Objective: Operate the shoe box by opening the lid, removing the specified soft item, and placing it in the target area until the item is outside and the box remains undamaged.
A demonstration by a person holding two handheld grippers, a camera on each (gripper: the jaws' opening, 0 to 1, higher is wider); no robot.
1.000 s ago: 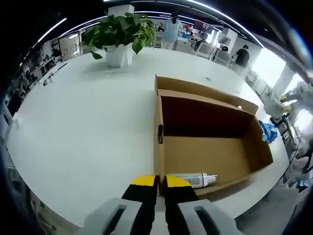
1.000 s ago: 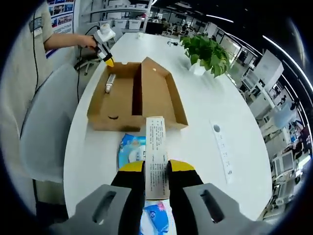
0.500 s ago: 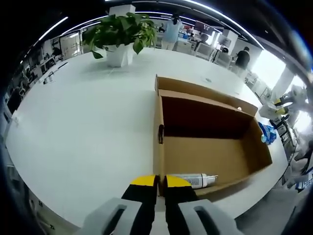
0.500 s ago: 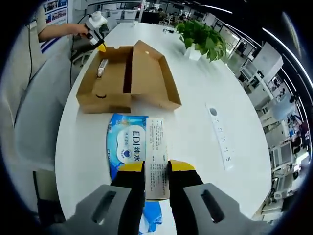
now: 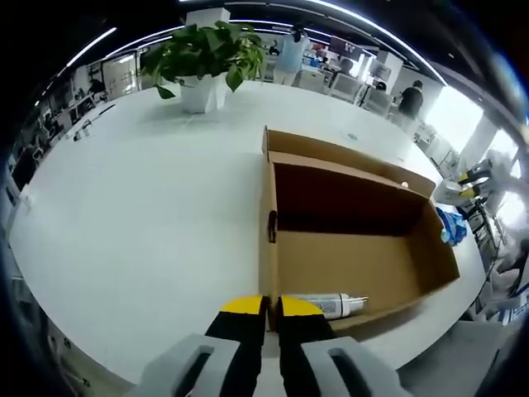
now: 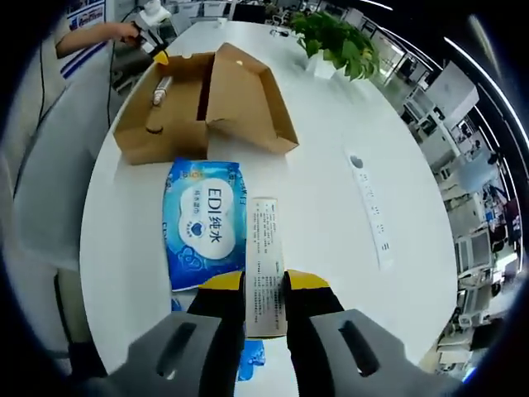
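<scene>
The brown shoe box (image 5: 355, 265) stands open on the white table, its lid (image 6: 252, 87) folded back. A white tube (image 5: 331, 304) lies on its floor. My left gripper (image 5: 270, 308) is shut on the box's near wall. In the right gripper view it (image 6: 159, 56) sits at the box's far end, held by a person's hand. A blue wet-wipes pack (image 6: 205, 222) lies flat on the table outside the box. My right gripper (image 6: 264, 285) is shut on a white printed strip (image 6: 264, 256), with a bit of blue wrapper (image 6: 250, 360) under the jaws.
A potted plant (image 5: 202, 54) stands at the table's far side. A white power strip (image 6: 369, 211) lies to the right of the wipes. A person (image 6: 33, 165) and a grey chair are at the table's edge beside the box. An office with people lies beyond.
The right gripper view has pulled back from the box, still holding the strip, so the whole blue pack now shows on the table. The left gripper and the box have not moved.
</scene>
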